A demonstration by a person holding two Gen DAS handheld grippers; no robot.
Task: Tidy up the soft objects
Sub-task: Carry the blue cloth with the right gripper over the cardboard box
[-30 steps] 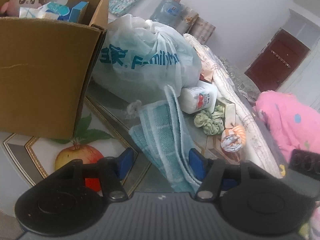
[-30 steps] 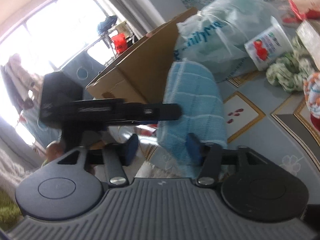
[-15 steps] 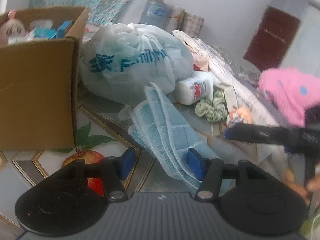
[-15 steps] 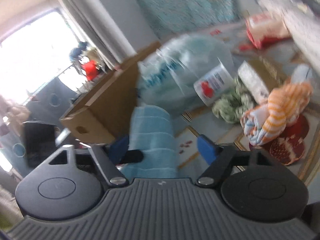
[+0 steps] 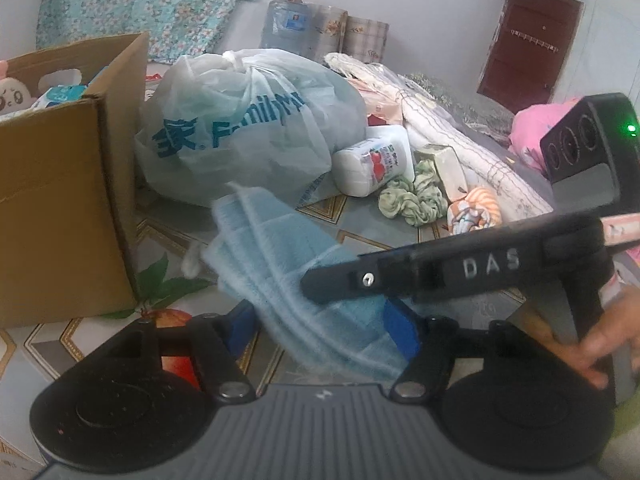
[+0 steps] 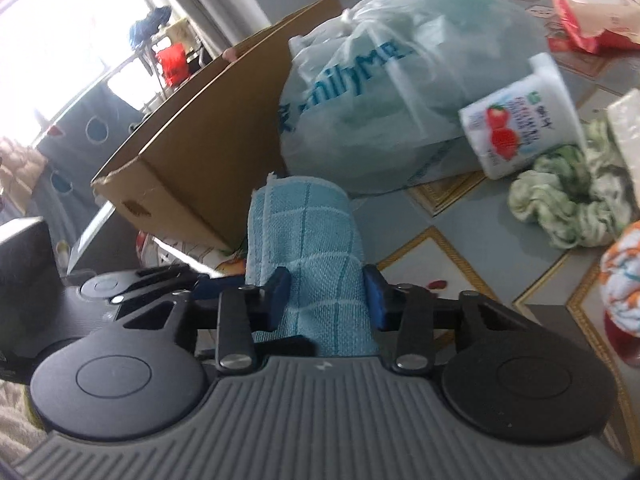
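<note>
A folded light-blue towel (image 5: 304, 280) is held up above the patterned table, between the blue pads of my left gripper (image 5: 320, 326). Those jaws are opening; the towel leans on the right pad and stands off the left one. One black finger (image 5: 420, 276) of my right gripper reaches across it from the right. In the right wrist view the same towel (image 6: 308, 240) stands upright in my right gripper (image 6: 327, 296), whose jaws are closing, with both pads pressing its sides. Part of the left gripper's finger (image 6: 212, 284) shows beside it.
An open cardboard box (image 5: 60, 208) with a plush toy (image 5: 10, 94) stands left. Behind the towel lie a plastic bag (image 5: 248, 132), a white bottle (image 5: 372, 164), a green scrunchie (image 5: 412, 196) and an orange-striped cloth roll (image 5: 474, 208). A hand (image 5: 612, 340) grips the right tool.
The right gripper swung in from the right and closed its pads around the towel. The left jaws widened, and the towel tipped over to the right.
</note>
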